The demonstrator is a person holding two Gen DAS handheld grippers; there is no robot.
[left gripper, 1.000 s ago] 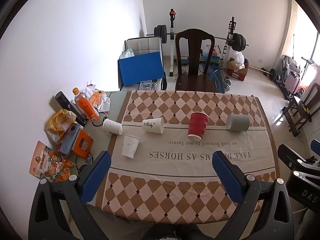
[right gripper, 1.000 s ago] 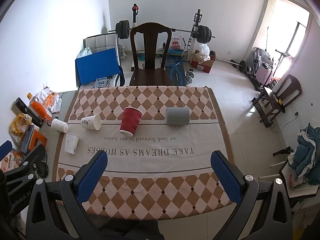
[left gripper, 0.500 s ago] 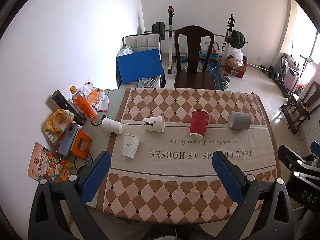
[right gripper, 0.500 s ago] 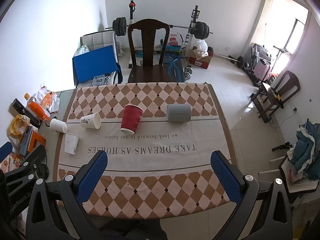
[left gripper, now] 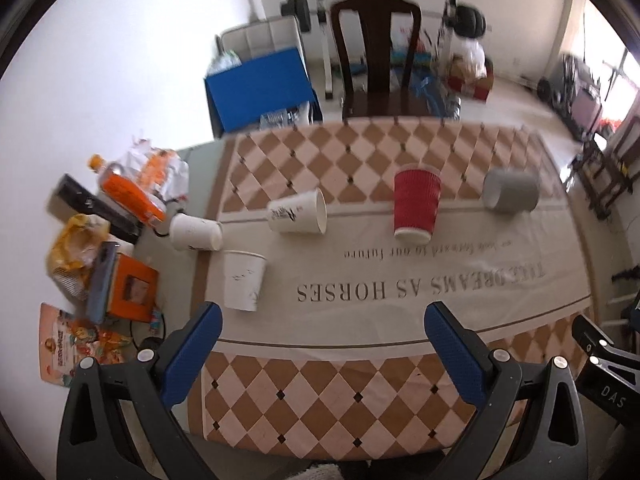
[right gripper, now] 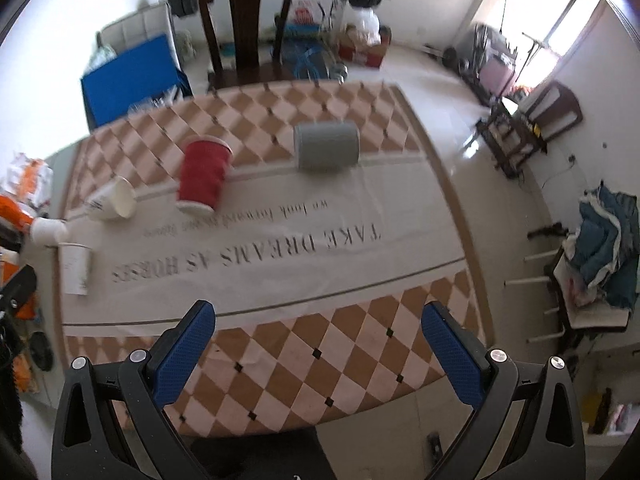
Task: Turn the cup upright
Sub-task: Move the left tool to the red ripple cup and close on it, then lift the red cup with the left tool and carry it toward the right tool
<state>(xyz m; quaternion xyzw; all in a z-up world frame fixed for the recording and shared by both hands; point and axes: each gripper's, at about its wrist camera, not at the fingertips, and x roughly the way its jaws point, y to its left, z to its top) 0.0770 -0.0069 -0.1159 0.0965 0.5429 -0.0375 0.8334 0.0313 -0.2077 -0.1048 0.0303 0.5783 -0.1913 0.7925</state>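
We see a brown-and-cream diamond-checked tablecloth (left gripper: 360, 396) with dark lettering, a ribbed red cup (left gripper: 416, 208), a grey cup (left gripper: 511, 191), white paper cups (left gripper: 244, 280), an orange bottle (left gripper: 132, 196), and blue finger pads (right gripper: 184, 354).

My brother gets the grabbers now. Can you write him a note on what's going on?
Left gripper: open, holding nothing, above the near edge of the table.
Right gripper: open, holding nothing too.
Cups: the red cup and one white cup look upright; the gray cup and two other white cups lie on their sides.
Done: no cup grabbed yet.
Left: pick a lying cup and stand it up.
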